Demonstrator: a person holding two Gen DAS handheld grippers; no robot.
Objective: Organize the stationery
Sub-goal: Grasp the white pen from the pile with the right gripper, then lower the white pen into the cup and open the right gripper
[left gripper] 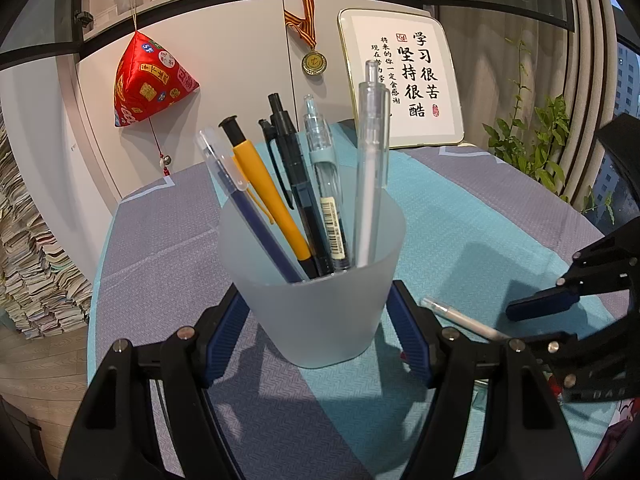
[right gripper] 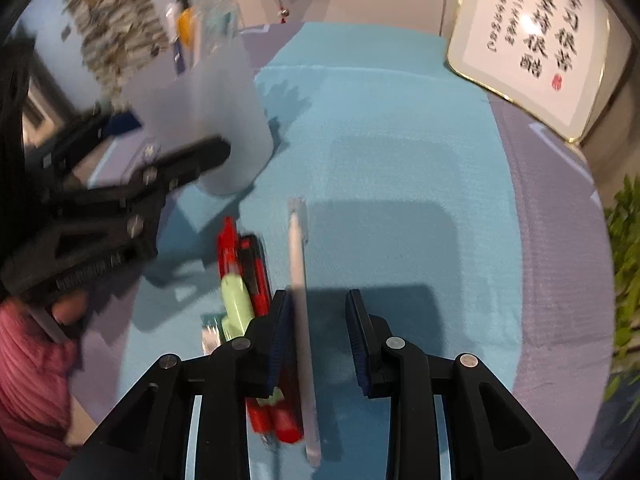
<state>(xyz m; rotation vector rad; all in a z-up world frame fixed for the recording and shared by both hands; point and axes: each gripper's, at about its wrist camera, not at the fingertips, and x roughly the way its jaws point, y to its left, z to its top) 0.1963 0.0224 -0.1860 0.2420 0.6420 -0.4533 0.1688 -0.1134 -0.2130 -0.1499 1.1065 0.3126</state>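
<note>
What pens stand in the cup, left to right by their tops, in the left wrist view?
Blue pen → yellow pen → black pen → clear pen → white pen, all in the cup.

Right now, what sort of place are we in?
Probably a home study or office: book stacks piled at the wall, a framed calligraphy board, and a pen cup on a cloth-covered table.

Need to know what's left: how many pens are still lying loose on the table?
3: a white pen between the right gripper's open fingers, and a red pen and green-bodied pen beside it. More may be hidden.
</note>
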